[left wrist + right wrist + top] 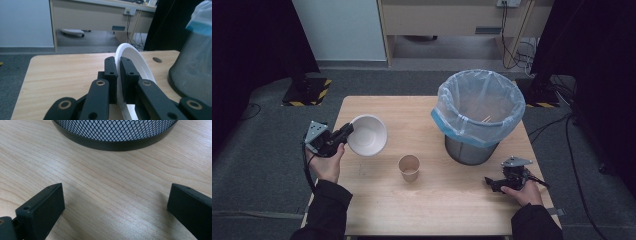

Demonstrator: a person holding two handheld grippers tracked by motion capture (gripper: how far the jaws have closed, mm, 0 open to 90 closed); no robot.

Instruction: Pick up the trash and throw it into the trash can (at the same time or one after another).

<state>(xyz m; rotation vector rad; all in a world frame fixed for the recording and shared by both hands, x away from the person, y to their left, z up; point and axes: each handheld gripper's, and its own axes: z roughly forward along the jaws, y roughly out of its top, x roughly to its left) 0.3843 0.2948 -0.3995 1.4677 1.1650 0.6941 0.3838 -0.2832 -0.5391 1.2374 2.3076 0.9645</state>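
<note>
White paper bowl (367, 135), tipped on its side, hangs off the tips of the left gripper (346, 131) in the high view, above the left part of the table (377, 210). From this gripper the bin (478, 116), lined with a pale blue bag (447, 125), lies at about three o'clock, well apart. That gap is what the coming move likely turns on: the bowl would have to travel to the right, over the small paper cup (409, 167) standing at about five o'clock from it. The bowl's open face looks to the right and a little toward the camera. The left hand (328, 165) is the nearer one to the bowl. The right gripper (490, 184) lies low on the table at about five o'clock from the bin, near its base, in the right hand (527, 192).

In the left gripper view, the left gripper (118, 68) pinches the bowl's rim (140, 65) edge-on. Its jaws are pressed nearly together, with only the thin white wall between them. The bowl's disc runs away from the camera, and the mesh side of the bin (195, 75) rises at three o'clock.

In the right gripper view, the right gripper (115, 202) is spread wide over bare wood and holds nothing. The black base ring of the bin (112, 143) sits at twelve o'clock, near but not touching.
</note>
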